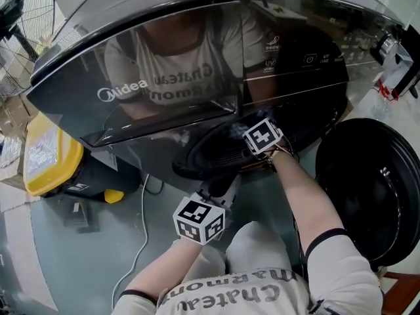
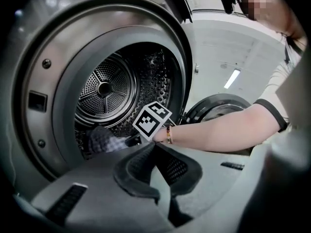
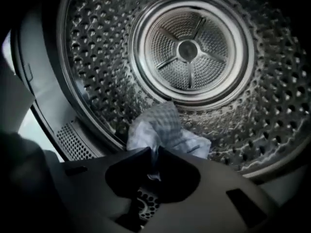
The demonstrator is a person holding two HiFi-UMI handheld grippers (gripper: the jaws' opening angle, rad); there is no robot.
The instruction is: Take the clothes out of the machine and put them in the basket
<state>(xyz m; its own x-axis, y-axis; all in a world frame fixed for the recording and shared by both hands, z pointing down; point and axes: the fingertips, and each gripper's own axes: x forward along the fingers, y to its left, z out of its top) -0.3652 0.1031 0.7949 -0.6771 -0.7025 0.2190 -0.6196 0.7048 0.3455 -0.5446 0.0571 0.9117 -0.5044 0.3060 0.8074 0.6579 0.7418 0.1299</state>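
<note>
One checked cloth (image 3: 165, 127) lies low in the drum (image 3: 92, 57), at the lower centre of the right gripper view. The right tongs (image 3: 154, 153) are clamped on its near edge, and the rest bunches up and away from them toward the drum's back. The left tongs (image 2: 154, 145) are together and empty, outside the opening, with the cloth at the lower left of their view. The right hand is nearer, so pulling the cloth out likely falls to it.

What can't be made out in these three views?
Checked cloth: right gripper view, near end hidden behind the right gripper shut on it; garment type unclear.
Drum floor: left gripper view, blocked by the left gripper.
Yellow container: head view, cut off behind the machine.
</note>
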